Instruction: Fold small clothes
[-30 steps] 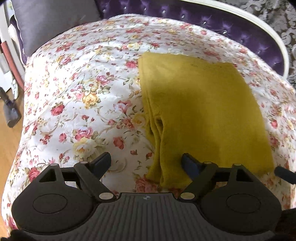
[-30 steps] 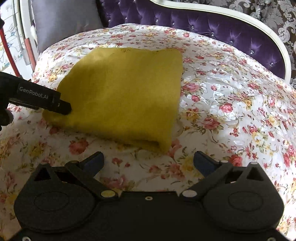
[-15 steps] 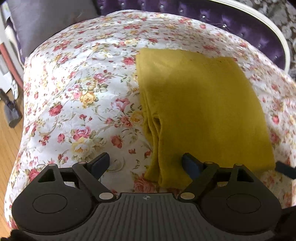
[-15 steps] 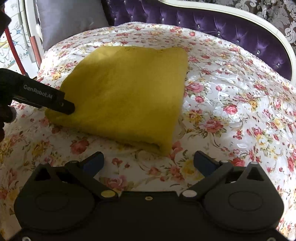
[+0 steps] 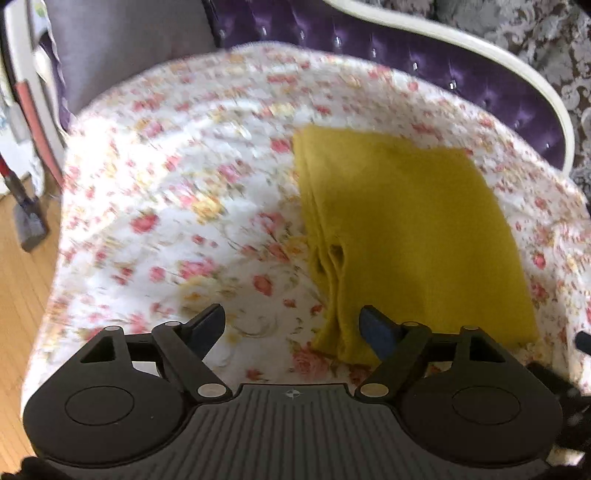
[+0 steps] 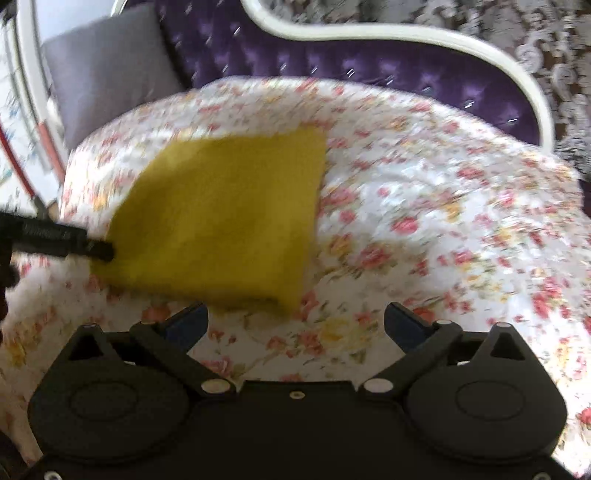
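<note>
**Yellow cloth folded, both grippers empty**

We've got the mustard-yellow cloth [image 5: 406, 236] lying folded flat on the floral bedspread [image 5: 166, 206]. Our left gripper [image 5: 291, 325] hangs at its near-left corner, jaws spread wide, gripping nothing. Our right gripper [image 6: 295, 321] sits just short of the near edge, also wide apart and empty. Both views are pretty blurry.

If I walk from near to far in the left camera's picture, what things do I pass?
Open left gripper → folded mustard-yellow cloth → flowery white bedspread → tufted purple headboard with a cream rim → grey patterned wallpaper.
</note>
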`<state>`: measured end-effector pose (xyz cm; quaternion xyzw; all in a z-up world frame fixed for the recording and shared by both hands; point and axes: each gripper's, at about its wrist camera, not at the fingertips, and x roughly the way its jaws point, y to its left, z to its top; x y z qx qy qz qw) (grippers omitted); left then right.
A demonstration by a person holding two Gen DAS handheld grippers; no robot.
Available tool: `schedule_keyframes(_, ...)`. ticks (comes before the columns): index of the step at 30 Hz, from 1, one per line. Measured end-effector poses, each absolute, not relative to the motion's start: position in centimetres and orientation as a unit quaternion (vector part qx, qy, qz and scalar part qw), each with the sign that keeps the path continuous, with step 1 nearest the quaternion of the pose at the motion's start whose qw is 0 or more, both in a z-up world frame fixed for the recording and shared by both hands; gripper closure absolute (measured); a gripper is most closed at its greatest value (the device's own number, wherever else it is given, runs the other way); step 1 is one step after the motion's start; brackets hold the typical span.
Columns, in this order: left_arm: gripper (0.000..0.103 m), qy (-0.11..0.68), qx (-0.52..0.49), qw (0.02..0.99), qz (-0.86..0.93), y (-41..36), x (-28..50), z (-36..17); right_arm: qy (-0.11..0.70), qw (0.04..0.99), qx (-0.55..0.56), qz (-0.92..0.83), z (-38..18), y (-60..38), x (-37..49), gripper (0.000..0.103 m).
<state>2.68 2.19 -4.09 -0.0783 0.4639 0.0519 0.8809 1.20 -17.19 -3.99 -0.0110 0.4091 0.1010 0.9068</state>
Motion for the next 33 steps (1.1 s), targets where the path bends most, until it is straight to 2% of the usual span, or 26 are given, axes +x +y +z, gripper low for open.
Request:
schedule_keyframes(9,0.024,0.397,-0.054,0.915,0.047,1.2,-0.5,0.4,0.364,0.926,0.035,0.092,-0.4,-16.9,0.4,0.001)
schedule_keyframes(17,0.024,0.410,-0.062,0.909,0.046,0.4,-1.5,0.8,0.336,0.937,0.047,0.081,1.6,-16.0,-0.3,0.001)
schedule_keyframes(33,0.024,0.437,-0.033,0.898,0.042,-0.7,-3.7,-0.1,0.356,0.930,0.063,0.074,1.6,-15.2,-1.9,0.001)
